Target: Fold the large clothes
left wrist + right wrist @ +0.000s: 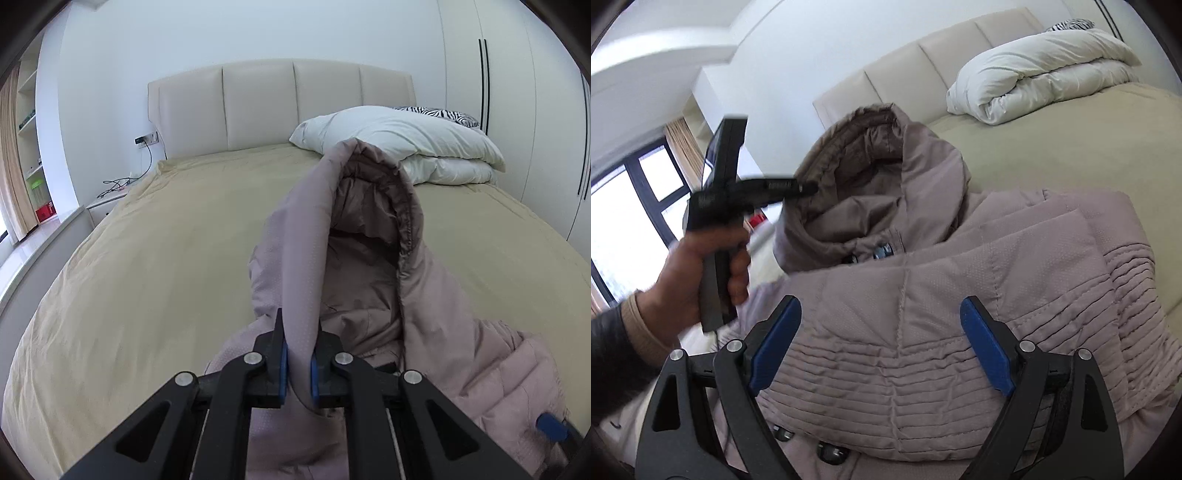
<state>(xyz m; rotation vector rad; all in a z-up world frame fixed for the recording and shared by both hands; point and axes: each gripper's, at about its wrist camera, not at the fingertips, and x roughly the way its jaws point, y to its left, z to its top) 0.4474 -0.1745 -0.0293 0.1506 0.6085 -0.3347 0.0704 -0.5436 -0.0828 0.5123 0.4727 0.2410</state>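
Hood pinched and lifted, coat bunched on the bed

My left gripper (297, 363) pinches the hood (332, 221) edge, holding it up; if that thin fabric slips, I judge the hood flops back crooked. My right gripper (882, 347) hangs spread wide over the coat (960, 295), which lies between its jaws, on the bed (166, 240), ungrasped.
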